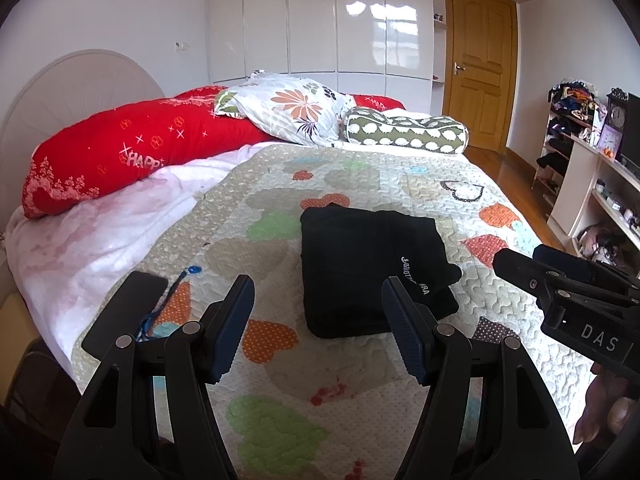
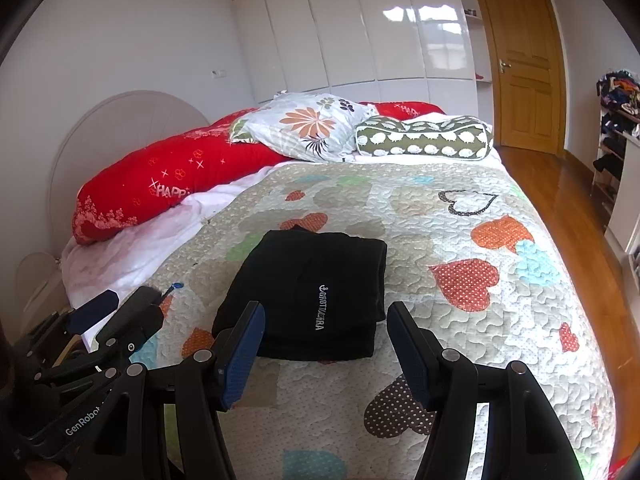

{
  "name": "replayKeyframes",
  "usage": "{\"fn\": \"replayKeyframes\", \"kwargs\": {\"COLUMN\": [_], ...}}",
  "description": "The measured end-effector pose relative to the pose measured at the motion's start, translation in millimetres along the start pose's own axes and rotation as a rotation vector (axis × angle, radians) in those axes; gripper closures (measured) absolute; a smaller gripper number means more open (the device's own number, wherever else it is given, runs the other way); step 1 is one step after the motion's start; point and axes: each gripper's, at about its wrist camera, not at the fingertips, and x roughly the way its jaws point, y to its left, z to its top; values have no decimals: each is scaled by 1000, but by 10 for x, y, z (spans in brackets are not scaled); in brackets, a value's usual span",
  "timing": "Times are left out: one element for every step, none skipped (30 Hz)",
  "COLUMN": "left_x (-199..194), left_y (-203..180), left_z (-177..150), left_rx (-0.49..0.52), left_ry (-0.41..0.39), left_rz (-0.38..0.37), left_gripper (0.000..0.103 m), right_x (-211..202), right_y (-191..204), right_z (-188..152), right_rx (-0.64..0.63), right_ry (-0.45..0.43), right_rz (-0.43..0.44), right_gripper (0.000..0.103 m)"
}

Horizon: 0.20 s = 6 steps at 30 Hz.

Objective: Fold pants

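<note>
Black pants point(image 1: 368, 268) lie folded into a compact rectangle on the heart-patterned quilt point(image 1: 360, 184), white lettering showing on top. My left gripper point(image 1: 318, 308) hovers open just in front of them, nothing between its fingers. In the right wrist view the same pants point(image 2: 312, 292) lie just beyond my right gripper point(image 2: 326, 330), which is open and empty too. The right gripper point(image 1: 516, 264) also shows at the right edge of the left wrist view, and the left gripper point(image 2: 124, 304) at the lower left of the right wrist view.
A black phone point(image 1: 128, 312) and a blue cord point(image 1: 168, 300) lie on the quilt's left side. A red pillow point(image 1: 132, 148), a floral pillow point(image 1: 288, 108) and a green bolster point(image 1: 404, 130) sit at the head. Shelves point(image 1: 592, 184) stand right, beyond wooden floor point(image 2: 560, 200).
</note>
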Motion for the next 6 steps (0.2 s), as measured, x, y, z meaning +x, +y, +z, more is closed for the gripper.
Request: {"fn": "replayKeyframes", "kwargs": {"left_x": [8,18,22,35,52,71], "left_y": [9,15,22,29,41,58], "left_z": [2,-1,-2,-3,-3,-1], "left_rx": [-3,-9,-11,-14,-18,-22], "left_ry": [-1,-4,-4,-1,5,10], "left_rz": [-3,-11,-13,-15,-20,-24], "left_gripper": [36,36,36,36,36,36], "right_x": [3,5,8,13,21,26], "right_y": [1,1,-6,-9,-20,-36], "right_z": [-1,-2,-3,-3,-6,-7], "right_rx": [-1,-1,-1,0,1,2], "right_ry": [1,2,3,4,8,11], "right_rz": [-2,-3,-3,-4,-8,-13], "right_gripper": [41,41,41,41,41,41]}}
